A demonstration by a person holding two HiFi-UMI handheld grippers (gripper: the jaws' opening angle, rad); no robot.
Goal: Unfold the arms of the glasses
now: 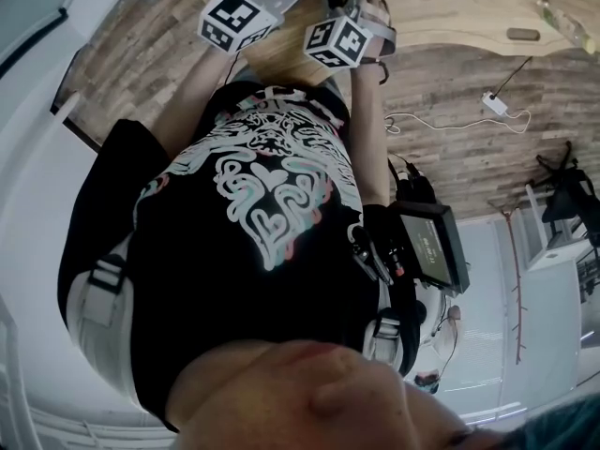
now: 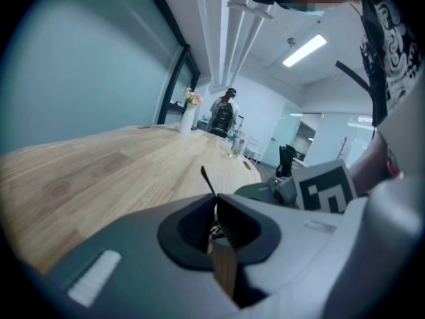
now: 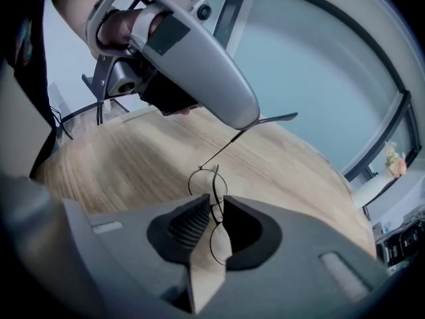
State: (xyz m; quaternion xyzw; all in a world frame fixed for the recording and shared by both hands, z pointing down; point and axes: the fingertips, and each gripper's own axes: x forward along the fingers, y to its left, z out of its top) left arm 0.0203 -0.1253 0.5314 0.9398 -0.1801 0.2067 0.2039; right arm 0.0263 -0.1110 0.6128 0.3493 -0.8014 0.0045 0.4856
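Your right gripper (image 3: 216, 201) is clenched on the glasses (image 3: 214, 181) at the wire front, between the two lenses, and holds them in the air above the table (image 3: 119, 165). Your left gripper (image 3: 247, 122) is clenched on one temple arm (image 3: 222, 149) near its far end; the tip pokes out past the jaws.

From the wire front, that arm runs as a long thin line away from the lenses to the left gripper, and it stands well out from them. The left gripper is nearer the arm's free end; the right sits at the front itself.

Judgement: the coming move should swing across the arm's long axis, about its joint at the front, not pull along it.

Room: below the front only bare wood shows. The grippers stand close together, so the space between them is the limit. I cannot make out the second arm.
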